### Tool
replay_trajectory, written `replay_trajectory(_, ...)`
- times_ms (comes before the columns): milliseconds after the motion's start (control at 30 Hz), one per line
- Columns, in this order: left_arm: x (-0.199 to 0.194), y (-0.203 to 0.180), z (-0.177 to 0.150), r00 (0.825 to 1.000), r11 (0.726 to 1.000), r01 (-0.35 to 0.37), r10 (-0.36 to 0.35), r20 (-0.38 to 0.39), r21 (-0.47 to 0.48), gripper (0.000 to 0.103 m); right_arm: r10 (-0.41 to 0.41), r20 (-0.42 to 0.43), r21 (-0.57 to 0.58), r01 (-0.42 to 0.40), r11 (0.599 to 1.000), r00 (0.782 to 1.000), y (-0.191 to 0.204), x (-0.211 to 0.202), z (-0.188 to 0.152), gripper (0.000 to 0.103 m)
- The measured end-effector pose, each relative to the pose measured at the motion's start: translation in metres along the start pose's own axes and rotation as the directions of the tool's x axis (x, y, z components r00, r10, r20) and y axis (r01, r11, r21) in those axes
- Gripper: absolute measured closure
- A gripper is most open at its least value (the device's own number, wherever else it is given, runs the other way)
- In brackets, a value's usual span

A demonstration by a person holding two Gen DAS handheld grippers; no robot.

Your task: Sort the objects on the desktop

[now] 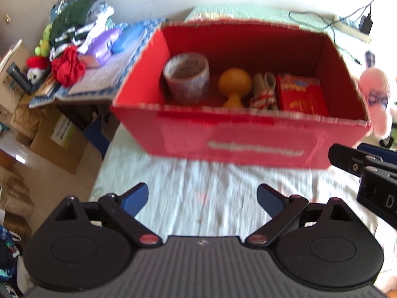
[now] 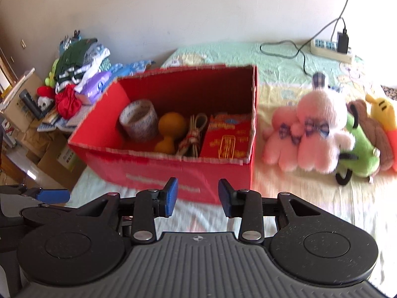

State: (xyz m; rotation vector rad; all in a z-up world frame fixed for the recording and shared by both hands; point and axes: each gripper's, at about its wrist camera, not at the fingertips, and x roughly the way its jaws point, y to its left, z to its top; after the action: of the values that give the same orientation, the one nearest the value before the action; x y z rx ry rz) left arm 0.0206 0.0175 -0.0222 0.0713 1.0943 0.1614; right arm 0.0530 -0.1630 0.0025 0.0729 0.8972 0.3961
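We hold the left gripper (image 1: 202,200) wide open and empty, and the right gripper (image 2: 197,197) partly open and empty, both before an open red cardboard box (image 2: 158,173) on a pale bedsheet (image 1: 198,188). Inside sit a tape roll (image 2: 139,120), an orange bulb-shaped toy (image 2: 171,126), bundled cord (image 2: 193,136) and a red packet (image 2: 227,140). Pink plush rabbits (image 2: 307,136) lie just right of the box.

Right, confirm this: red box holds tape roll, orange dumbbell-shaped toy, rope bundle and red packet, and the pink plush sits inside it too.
One thing is wrong: the pink plush sits outside the red box, on the bedsheet by its right wall, as the right wrist view shows. The tape roll, orange toy, rope bundle and red packet are inside.
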Motion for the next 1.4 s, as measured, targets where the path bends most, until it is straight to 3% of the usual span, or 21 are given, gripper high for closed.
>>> replay_trajectory(567, 0.031, 0.022, -0.013, 0.997, 0.998, 0.026, -0.022, -0.076, 0.049, 0.008, -0.053, -0.109, 0.039, 0.058, 0.998, 0.993, 0.022, 0.026, -0.027, 0.061)
replay_trajectory(867, 0.032, 0.039, 0.009, 0.997, 0.994, 0.063, -0.06, -0.037, 0.086, 0.008, -0.102, -0.086, 0.07, 0.108, 0.992, 0.991, 0.036, 0.031, -0.017, 0.059)
replay_trajectory(1400, 0.018, 0.033, 0.054, 0.984, 0.966, 0.158, -0.171, 0.048, 0.207, 0.006, -0.234, -0.014, 0.185, 0.232, 0.955, 0.972, 0.033, 0.01, 0.005, 0.059)
